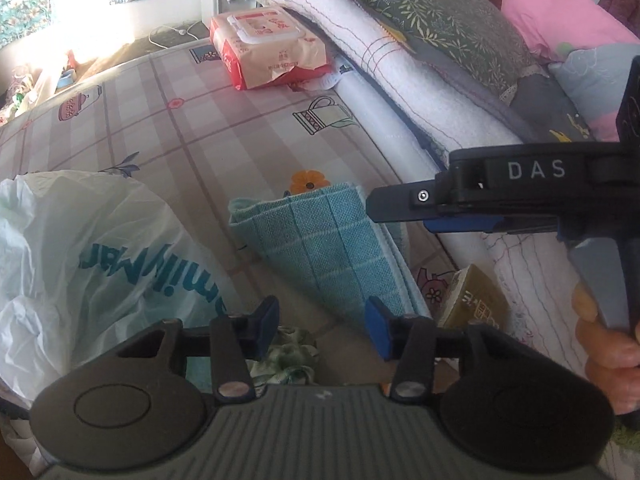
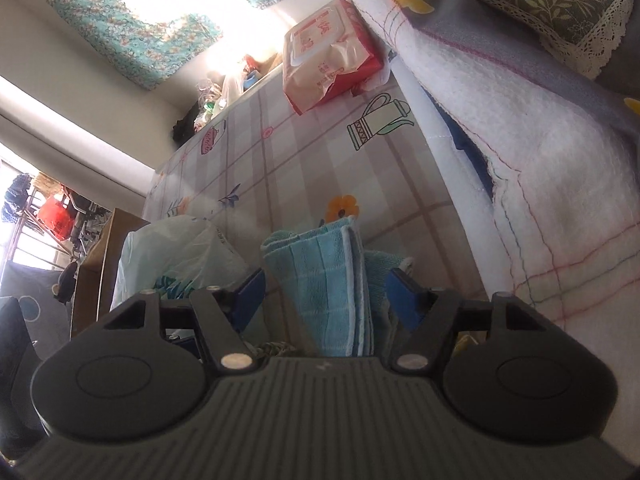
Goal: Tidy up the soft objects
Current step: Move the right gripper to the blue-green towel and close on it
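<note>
A folded teal checked towel [image 1: 320, 240] lies on the patterned bed sheet [image 1: 180, 128]; it also shows in the right wrist view [image 2: 324, 280]. My left gripper [image 1: 323, 326] is open and empty, low over the near end of the towel, with a green patterned cloth [image 1: 292, 360] under it. My right gripper [image 2: 325, 294] is open, its blue pads either side of the towel's near end, not closed on it. From the left wrist view the right gripper [image 1: 400, 208] reaches in from the right at the towel's far right edge.
A white plastic bag [image 1: 88, 264] sits left of the towel. A red-and-cream wet wipes pack [image 1: 272, 52] lies further up the bed. A rolled white blanket [image 1: 400, 76], green pillow [image 1: 448, 20] and pink pillow [image 1: 560, 20] line the right side.
</note>
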The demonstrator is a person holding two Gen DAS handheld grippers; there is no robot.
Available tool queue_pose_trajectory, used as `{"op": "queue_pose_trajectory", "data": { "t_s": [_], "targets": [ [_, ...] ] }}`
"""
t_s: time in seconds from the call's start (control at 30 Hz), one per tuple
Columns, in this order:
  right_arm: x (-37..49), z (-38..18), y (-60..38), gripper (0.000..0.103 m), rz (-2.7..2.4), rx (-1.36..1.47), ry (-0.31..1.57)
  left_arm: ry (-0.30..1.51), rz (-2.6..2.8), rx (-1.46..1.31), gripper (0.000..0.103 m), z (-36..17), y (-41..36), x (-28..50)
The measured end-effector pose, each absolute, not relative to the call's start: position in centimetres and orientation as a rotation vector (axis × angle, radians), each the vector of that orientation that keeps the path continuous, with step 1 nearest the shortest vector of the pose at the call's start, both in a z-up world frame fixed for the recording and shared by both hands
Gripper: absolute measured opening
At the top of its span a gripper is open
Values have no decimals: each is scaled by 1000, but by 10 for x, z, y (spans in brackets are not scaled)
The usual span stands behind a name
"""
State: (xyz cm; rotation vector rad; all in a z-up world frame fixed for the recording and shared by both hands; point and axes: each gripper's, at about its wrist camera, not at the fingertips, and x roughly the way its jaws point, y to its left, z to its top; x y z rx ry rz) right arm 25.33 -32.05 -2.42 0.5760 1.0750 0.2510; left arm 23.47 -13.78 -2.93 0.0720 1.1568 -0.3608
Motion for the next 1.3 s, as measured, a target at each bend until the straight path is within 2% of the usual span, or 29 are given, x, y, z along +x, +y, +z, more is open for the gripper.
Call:
{"op": "queue_pose_trajectory", "data": {
  "t_s": [0.13, 0.5, 0.57, 0.63, 0.73, 0.8, 0.93, 1.1, 1.3],
  "targets": [
    [279, -40, -311, 64, 237, 520, 1113, 1235, -329, 75, 49, -47, -144, 250],
    [300, -67, -311, 65, 227, 555, 1182, 1298, -298, 61, 65, -64, -152, 268],
    [296, -71, -313, 63, 260, 622, 1210, 1299, -293, 54, 66, -66, -154, 269],
    [291, -73, -313, 55, 273, 632, 1216, 1293, -292, 49, 66, -65, -155, 269],
    [284, -78, -316, 45, 298, 707, 1238, 1282, -297, 38, 62, -65, -157, 269],
    [282, -82, -318, 40, 307, 754, 1241, 1282, -307, 26, 53, -64, -157, 268],
    [277, -88, -326, 27, 307, 840, 1239, 1267, -323, 12, 45, -57, -155, 262],
    [266, -74, -327, 25, 329, 873, 1199, 1222, -350, 8, 35, -39, -155, 247],
    [248, -29, -319, 25, 367, 857, 1115, 1114, -382, -20, 33, 5, -142, 220]
  ]
}}
